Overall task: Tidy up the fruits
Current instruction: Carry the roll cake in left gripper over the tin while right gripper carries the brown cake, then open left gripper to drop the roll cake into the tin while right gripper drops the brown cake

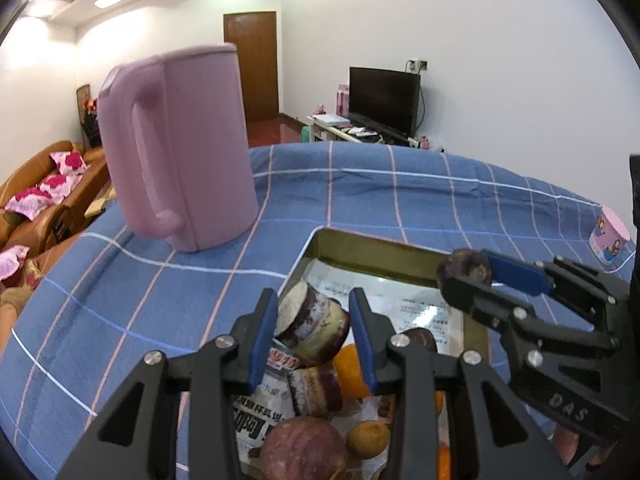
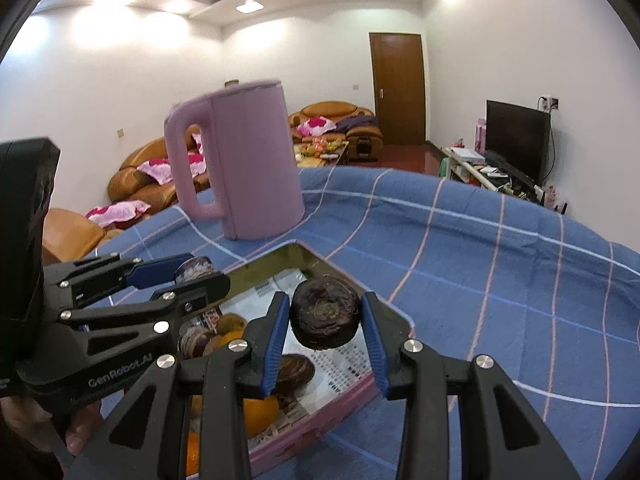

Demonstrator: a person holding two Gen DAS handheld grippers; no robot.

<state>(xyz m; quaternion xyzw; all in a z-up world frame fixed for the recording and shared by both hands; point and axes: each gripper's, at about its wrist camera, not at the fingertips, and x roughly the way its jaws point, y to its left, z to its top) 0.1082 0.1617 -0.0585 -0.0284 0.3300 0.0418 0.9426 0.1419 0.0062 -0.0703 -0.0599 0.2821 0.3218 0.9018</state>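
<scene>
**Both grippers holding produce over the tin**

On my far left the pink kettle (image 1: 176, 148) stands upright on the blue checked tablecloth (image 1: 120, 280), its handle turned toward me, just beyond the near-left corner of the open tin (image 1: 360, 246). The tin is lined with newspaper (image 1: 400, 300) and sits on the cloth.

My left gripper (image 1: 314, 330) has its blue pads pressed on either side of a cut purple sweet potato chunk (image 1: 312, 328), pale cut face turned left, held above the tin. Beneath it, inside the tin, I see another purple chunk (image 1: 316, 392), a reddish sweet potato (image 1: 304, 448), a small brownish-yellow fruit (image 1: 368, 438) and an orange (image 1: 350, 368), partly hidden by the fingers.

Further right, my right gripper (image 2: 324, 320) is clamped on a dark round fruit (image 2: 325, 316), wrinkled, with its stem scar facing the camera, hanging over the tin's far end. From the left camera the same gripper shows at the right, with the dark fruit at its tips.

At the far right edge of the cloth, a small pink cup (image 1: 610, 236) with a cartoon print stands near the table's edge, well apart from the tin.
</scene>
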